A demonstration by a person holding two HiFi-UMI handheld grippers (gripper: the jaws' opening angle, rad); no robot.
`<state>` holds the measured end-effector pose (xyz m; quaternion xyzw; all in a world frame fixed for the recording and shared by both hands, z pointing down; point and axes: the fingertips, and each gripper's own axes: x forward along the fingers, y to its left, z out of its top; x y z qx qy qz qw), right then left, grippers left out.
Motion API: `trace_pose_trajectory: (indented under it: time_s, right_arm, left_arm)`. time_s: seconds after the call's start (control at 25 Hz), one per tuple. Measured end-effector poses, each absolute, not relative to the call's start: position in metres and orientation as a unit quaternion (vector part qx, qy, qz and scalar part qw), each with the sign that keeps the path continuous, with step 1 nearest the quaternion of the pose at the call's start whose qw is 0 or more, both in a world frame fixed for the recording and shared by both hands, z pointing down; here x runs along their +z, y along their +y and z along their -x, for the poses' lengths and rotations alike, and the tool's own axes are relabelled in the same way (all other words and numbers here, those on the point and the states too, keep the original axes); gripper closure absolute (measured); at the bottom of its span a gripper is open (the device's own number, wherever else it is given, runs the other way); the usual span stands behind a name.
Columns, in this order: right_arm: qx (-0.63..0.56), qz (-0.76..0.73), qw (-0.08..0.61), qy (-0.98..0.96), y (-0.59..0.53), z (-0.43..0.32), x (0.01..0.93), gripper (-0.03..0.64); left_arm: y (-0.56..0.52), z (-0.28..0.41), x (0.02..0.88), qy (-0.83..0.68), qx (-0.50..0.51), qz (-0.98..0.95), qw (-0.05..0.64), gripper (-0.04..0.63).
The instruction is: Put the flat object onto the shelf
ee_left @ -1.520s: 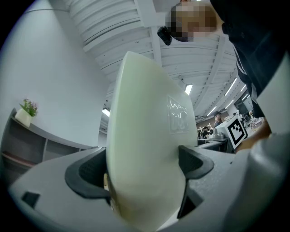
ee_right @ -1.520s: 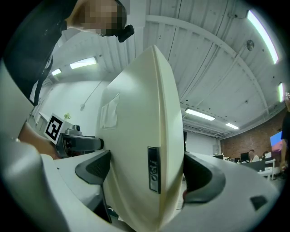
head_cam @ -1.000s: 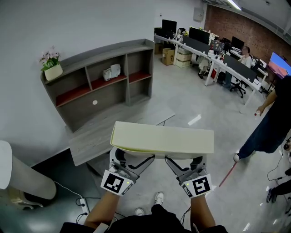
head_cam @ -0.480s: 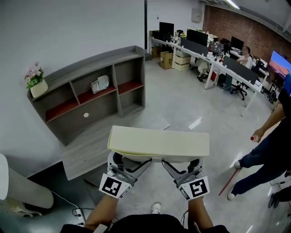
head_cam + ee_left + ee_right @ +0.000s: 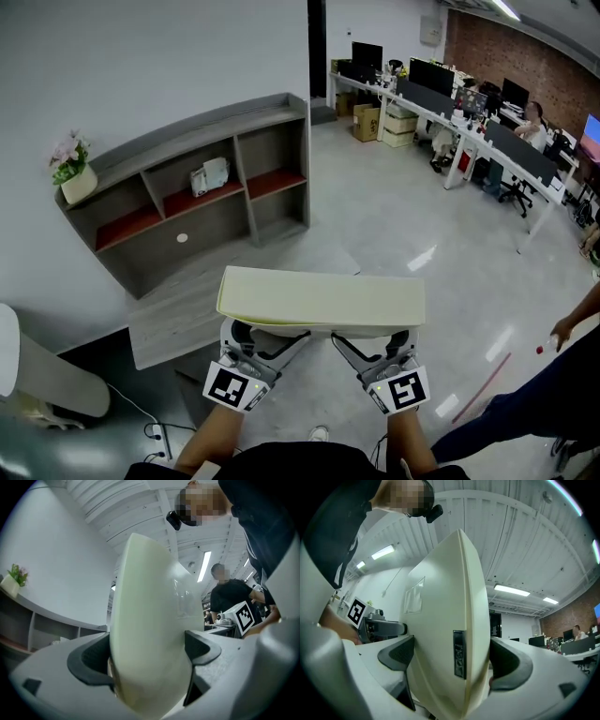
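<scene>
While both grippers clamp its near long edge, the flat cream-coloured rectangular slab (image 5: 319,298) hangs roughly level in the air above the pale polished floor (image 5: 394,234), well apart from the shelf. The left gripper (image 5: 267,330) is closed on the slab near its left end. In the left gripper view both dark jaws press against the slab's two broad faces, with no gap on either side. The right gripper (image 5: 373,333) grips the same edge near the right end. Its own view shows the jaws tight on the slab, whose thin rim carries a small dark rectangular slot (image 5: 459,660).

Beyond the slab stands the grey wooden shelf with red-lined compartments (image 5: 202,178), its back against the white wall (image 5: 141,66). A small pink-flowered plant in a cream pot (image 5: 75,173) sits at the left end of the shelf's top board. A small white item (image 5: 208,175), too small to tell what it is, lies in the middle upper compartment. A low grey wooden platform (image 5: 173,314) lies on the floor between the shelf and the slab. At the far right, long white desks with dark monitors (image 5: 450,112) run along the room. At the right edge of the head view, a person's forearm (image 5: 574,323) reaches in above a thin red stick (image 5: 483,398).
</scene>
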<state>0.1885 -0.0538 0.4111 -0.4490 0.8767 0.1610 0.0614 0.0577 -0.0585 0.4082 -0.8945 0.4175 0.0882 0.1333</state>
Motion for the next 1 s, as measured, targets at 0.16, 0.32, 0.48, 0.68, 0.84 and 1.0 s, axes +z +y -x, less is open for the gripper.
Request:
trace_pose_trajectory:
  time_s: [0.16,0.32,0.48,0.68,0.84,1.0]
  right_arm:
    - [0.152,0.428,0.067,0.888,-0.074,-0.188,0.419,0.133]
    - [0.154,0.407,0.073,0.897,-0.089,-0.181,0.419,0.134]
    - [0.159,0.390,0.074,0.904,-0.108,-0.171,0.416,0.133]
    - [0.159,0.380,0.076,0.908,-0.133,-0.156,0.416,0.133]
    - [0.163,0.374,0.072,0.910,-0.161,-0.137,0.415,0.134]
    - [0.161,0.370,0.068,0.912,-0.192,-0.116,0.414,0.133]
  left_arm:
    - [-0.072,-0.056,0.416,0.440,0.081,0.885,0.128,0.110]
    - [-0.082,-0.050,0.416,0.457,0.075,0.876,0.132,0.110]
    - [-0.097,-0.040,0.415,0.474,0.077,0.868,0.131,0.110]
    - [-0.119,-0.026,0.415,0.483,0.080,0.862,0.134,0.110]
    - [-0.145,-0.007,0.416,0.487,0.085,0.860,0.129,0.110]
    - [-0.175,0.014,0.416,0.493,0.087,0.857,0.125,0.110]
